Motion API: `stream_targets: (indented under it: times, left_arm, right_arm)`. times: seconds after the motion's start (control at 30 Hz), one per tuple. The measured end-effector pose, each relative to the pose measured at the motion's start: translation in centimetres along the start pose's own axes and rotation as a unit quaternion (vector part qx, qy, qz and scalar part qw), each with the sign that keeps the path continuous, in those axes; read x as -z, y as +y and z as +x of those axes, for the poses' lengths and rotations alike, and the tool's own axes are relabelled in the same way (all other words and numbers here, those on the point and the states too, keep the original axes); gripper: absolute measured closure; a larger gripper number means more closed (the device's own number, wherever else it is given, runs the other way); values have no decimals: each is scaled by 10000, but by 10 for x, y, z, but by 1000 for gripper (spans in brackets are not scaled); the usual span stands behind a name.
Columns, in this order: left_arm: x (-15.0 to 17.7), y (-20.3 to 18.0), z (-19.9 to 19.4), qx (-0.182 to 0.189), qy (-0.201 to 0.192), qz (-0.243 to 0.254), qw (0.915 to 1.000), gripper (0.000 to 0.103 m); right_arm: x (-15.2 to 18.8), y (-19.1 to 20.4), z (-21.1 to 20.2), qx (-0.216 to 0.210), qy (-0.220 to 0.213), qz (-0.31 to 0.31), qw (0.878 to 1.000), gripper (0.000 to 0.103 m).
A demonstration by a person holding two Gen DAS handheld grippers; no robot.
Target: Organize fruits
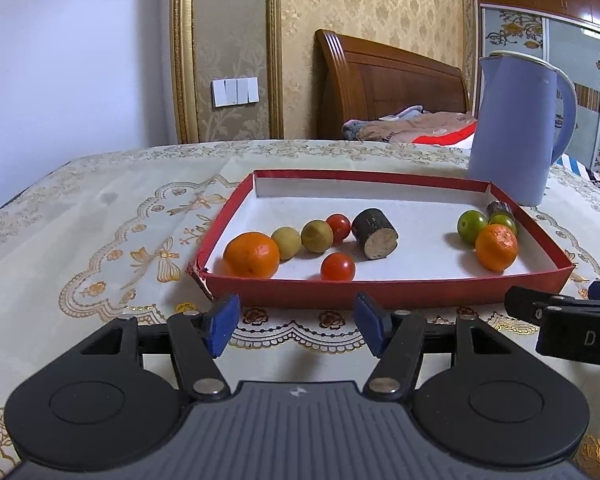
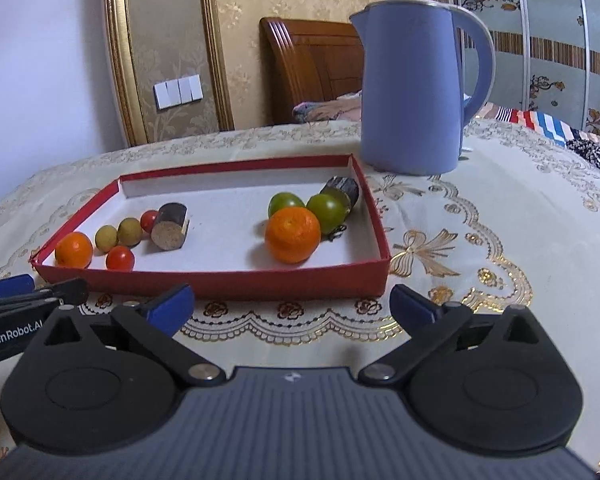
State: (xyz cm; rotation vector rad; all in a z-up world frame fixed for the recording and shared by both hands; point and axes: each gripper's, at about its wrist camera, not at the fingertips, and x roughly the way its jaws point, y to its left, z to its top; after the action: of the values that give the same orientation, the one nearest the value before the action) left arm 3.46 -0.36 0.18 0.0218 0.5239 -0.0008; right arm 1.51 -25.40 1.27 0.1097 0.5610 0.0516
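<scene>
- Left wrist view: left gripper (image 1: 296,326) fingers apart, empty, short of red tray (image 1: 380,294).
- Right gripper (image 2: 290,310) spread wide, empty.
- Fruits all inside tray: mandarin (image 1: 252,255) left, mandarin (image 2: 292,234) right.
- Judged: between picks; next needs reaching over rim.
- Legible: "GenRobot.AI", "DA".

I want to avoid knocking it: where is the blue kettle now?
The blue kettle stands on the tablecloth just behind the far right corner of the red tray, right of centre in both views.
</scene>
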Motion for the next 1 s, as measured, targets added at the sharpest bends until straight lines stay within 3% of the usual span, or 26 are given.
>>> stream_targets:
  times: [0.43, 0.53, 1.0]
  left_arm:
    - [1, -2, -2, -51, -47, 74, 9999, 40]
    - [1, -3, -3, -43, -66, 84, 9999, 32]
    - [1, -2, -2, -88, -43, 84, 9999, 32]
  right_arm:
    - [1, 2, 2, -2, 83, -42, 10000, 0]
    - [1, 1, 2, -1, 93, -33, 10000, 0]
    - [1, 2, 3, 2, 107, -37, 9999, 0]
